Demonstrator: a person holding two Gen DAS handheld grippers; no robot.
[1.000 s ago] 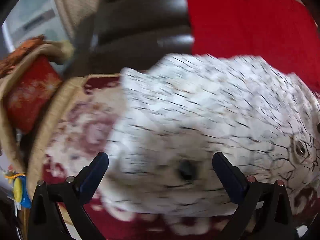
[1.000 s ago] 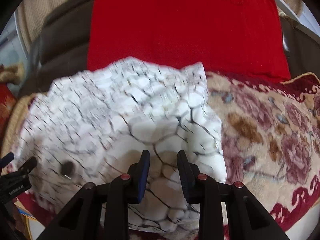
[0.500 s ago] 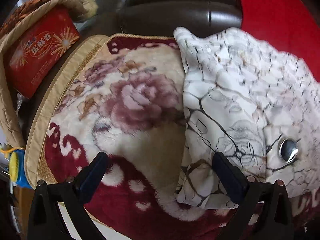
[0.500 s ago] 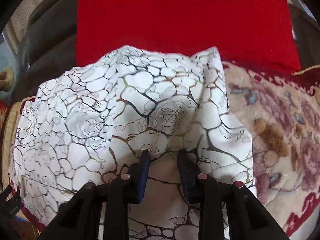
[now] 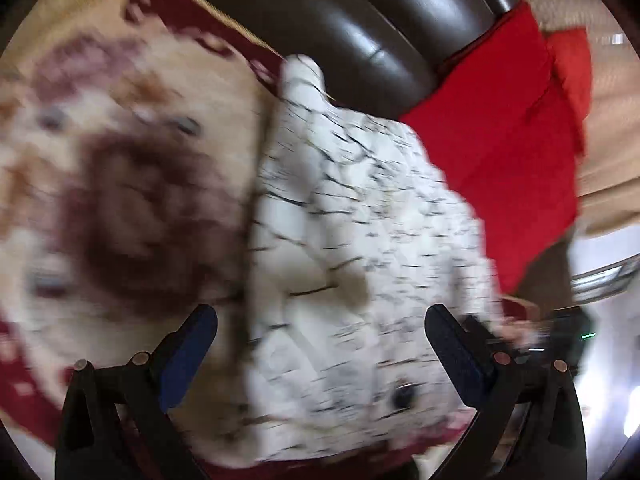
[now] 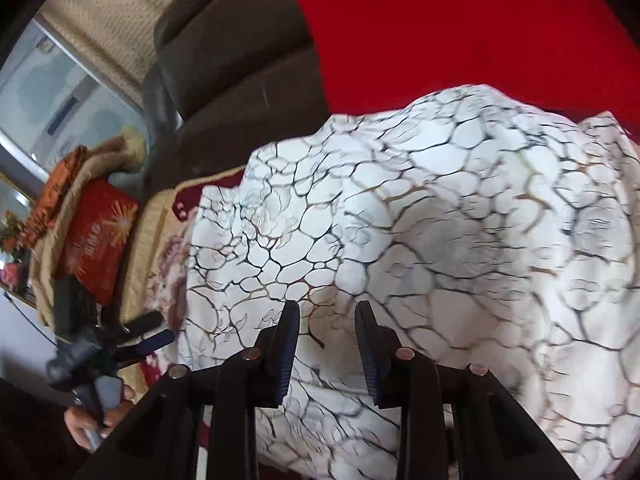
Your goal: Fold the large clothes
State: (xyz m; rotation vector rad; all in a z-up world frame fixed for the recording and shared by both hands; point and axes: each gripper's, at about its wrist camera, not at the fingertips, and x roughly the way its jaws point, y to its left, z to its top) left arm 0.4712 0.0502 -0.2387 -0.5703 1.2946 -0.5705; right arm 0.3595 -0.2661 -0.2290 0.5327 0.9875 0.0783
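A white garment with a dark crackle print point(image 6: 420, 232) lies bunched on a floral blanket point(image 5: 120, 184) over a sofa seat. It also shows, blurred, in the left wrist view point(image 5: 360, 272). My left gripper point(image 5: 320, 344) is open and empty, with its fingers wide apart above the garment's near left edge. It also shows at the lower left of the right wrist view point(image 6: 144, 336), off the garment. My right gripper point(image 6: 327, 332) hovers close over the garment with its jaws partly apart and nothing between the pads.
A red cushion point(image 6: 460, 28) leans on the dark leather sofa back point(image 5: 360, 40) behind the garment. A red box point(image 6: 96, 244) and folded cloths sit on the left armrest. A window is at the far left.
The left gripper has swung and tilted, so its view is blurred and rotated. The right gripper has shifted right over the garment. The garment has not visibly moved.
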